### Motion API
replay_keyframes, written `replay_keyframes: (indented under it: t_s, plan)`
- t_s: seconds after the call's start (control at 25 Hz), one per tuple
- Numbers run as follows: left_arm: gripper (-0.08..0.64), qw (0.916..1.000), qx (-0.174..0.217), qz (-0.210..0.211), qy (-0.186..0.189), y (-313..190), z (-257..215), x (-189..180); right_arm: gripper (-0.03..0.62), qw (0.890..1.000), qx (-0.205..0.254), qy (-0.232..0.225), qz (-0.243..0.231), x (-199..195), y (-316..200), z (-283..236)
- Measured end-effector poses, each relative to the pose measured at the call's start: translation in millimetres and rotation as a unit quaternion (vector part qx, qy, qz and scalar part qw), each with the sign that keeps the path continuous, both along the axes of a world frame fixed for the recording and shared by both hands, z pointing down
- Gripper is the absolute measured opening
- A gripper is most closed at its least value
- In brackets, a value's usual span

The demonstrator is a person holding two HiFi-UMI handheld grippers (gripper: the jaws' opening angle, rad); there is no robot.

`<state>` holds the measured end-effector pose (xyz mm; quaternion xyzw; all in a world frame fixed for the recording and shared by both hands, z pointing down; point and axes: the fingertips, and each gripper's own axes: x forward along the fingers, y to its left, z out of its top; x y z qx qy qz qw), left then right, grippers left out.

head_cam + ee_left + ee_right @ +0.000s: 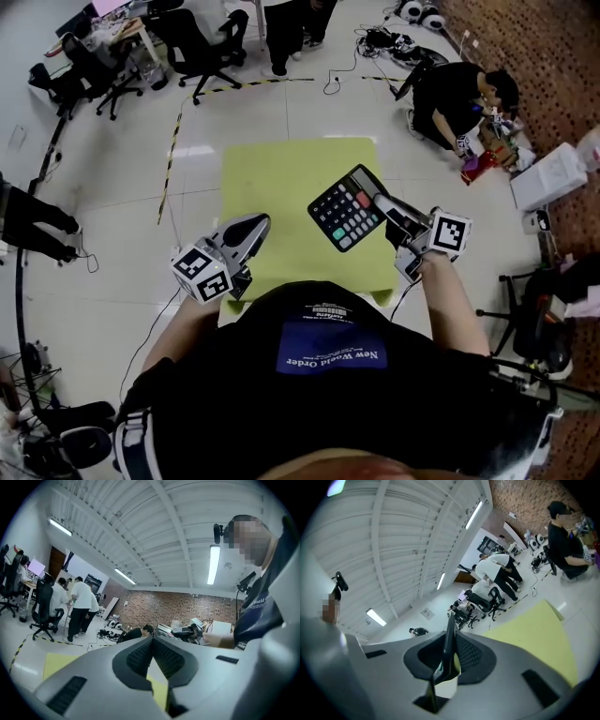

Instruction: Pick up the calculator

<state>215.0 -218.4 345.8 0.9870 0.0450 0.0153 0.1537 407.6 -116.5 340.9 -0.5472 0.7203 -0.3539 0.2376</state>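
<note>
A black calculator (345, 208) with grey, red and green keys hangs tilted above the right side of the yellow-green table (281, 178). My right gripper (382, 202) is shut on its right edge. In the right gripper view the calculator (449, 625) shows edge-on as a thin dark slab pinched between the jaws of the right gripper (447, 643), with the table (534, 630) below at the right. My left gripper (258, 223) hovers over the table's front left edge, shut and empty. In the left gripper view the left gripper (151, 641) has its tips together with nothing between them.
A person (459, 94) crouches on the floor at the upper right beside a brick wall and a white box (548, 173). Office chairs (197, 42) and desks stand at the upper left. Cables (375, 42) lie on the white floor behind the table.
</note>
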Motion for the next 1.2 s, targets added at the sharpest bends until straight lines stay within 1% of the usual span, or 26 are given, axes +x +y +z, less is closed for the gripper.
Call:
replay_keyframes:
  t_s: [0.16, 0.4, 0.76, 1.2]
  plan:
    - [0.006, 0.9999, 0.01, -0.006, 0.007, 2.0, -10.1, -2.9, 0.04, 1.0, 0.023, -0.003, -0.001, -9.9, 14.4, -10.5]
    - [0.006, 0.9997, 0.013, -0.019, 0.013, -0.3, -15.6, -5.2, 0.04, 0.999, 0.033, 0.005, -0.011, -15.0, 17.1, -8.5]
    - [0.006, 0.9993, 0.008, -0.035, 0.012, 3.3, -14.0, -10.1, 0.04, 0.999, 0.038, 0.016, -0.034, -17.4, 7.9, -12.0]
    - [0.006, 0.999, 0.009, -0.042, 0.014, 3.1, -11.7, -16.0, 0.04, 0.998, 0.04, 0.022, -0.04, -20.2, 4.5, -11.9]
